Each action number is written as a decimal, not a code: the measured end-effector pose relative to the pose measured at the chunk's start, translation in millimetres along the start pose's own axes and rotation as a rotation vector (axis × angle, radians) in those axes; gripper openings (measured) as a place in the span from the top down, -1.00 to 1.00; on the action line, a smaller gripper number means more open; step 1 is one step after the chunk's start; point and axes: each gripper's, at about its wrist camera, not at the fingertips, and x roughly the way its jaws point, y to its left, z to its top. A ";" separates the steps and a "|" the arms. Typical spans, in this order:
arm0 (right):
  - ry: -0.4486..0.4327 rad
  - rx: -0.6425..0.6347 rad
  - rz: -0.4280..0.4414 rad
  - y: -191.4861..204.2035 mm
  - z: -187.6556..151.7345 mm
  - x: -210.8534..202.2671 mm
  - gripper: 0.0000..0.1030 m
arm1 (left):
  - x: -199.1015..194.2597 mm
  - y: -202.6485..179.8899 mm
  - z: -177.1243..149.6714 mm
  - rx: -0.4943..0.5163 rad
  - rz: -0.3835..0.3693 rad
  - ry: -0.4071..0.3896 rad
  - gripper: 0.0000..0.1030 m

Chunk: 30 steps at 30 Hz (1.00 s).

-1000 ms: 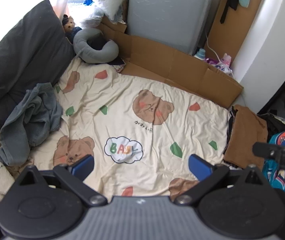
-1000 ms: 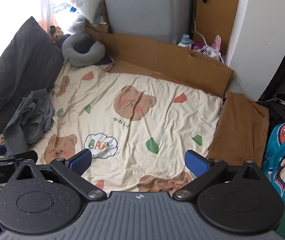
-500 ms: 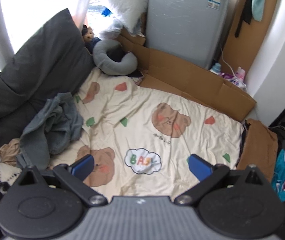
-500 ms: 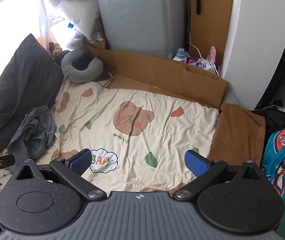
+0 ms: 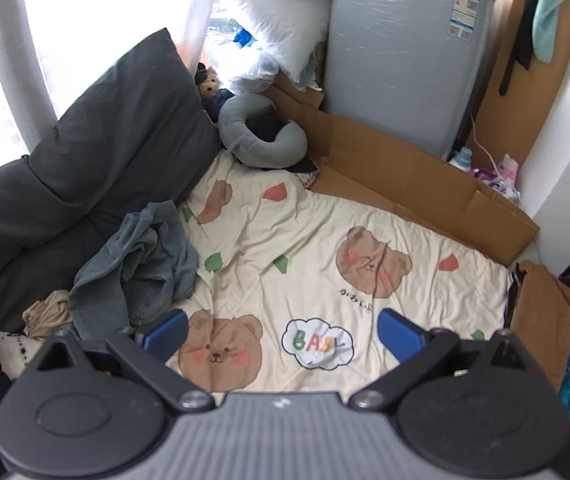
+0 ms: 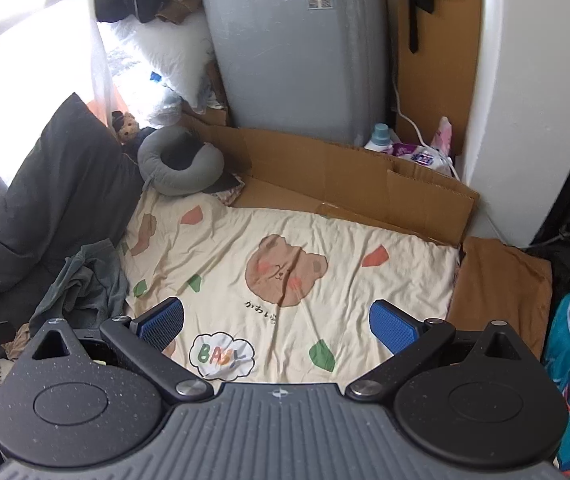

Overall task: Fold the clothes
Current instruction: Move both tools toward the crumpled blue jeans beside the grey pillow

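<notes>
**Clothes heaped to the left, both claws empty above the bedspread**

Clothes lie off to one side: a crumpled grey-blue garment sits at the left edge of the bear-print bedspread, with a tan scrap poking out beneath it.

The left gripper hangs with its blue pads spread wide, nothing between them, aimed at the open middle of the spread. The right gripper is likewise parted and empty, looking at the same cloth from further right.

The grey-blue heap lies forward and left of both, just past the left gripper's left pad, so the left hand is judged the nearer one for a first pick. The heap is bunched, with no clear long axis; its length runs roughly away from the camera.

Beyond, the spread is wrinkled but bare, a fair folding surface. A dark cushion backs the heap, a grey neck pillow lies at the far corner, flattened cardboard edges the far side, and a brown folded cloth lies to the right.
</notes>
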 end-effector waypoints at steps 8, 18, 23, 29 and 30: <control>0.011 0.012 -0.009 -1.6 18.2 27.4 -0.98 | 23.8 10.7 14.1 -0.020 -0.018 -0.002 -0.98; -0.002 -0.020 -0.007 5.9 43.9 63.6 -0.98 | 54.6 25.0 31.0 -0.031 -0.029 -0.005 -0.98; -0.008 -0.043 -0.003 6.0 57.0 83.5 -0.98 | 74.1 39.5 38.6 -0.047 -0.040 0.007 -0.98; -0.015 -0.118 0.014 4.9 67.6 106.5 -0.98 | 103.9 60.1 39.1 -0.062 -0.025 0.031 -0.95; -0.010 -0.115 0.015 2.7 68.2 111.6 -0.98 | 107.4 62.2 39.2 -0.056 -0.022 0.028 -0.95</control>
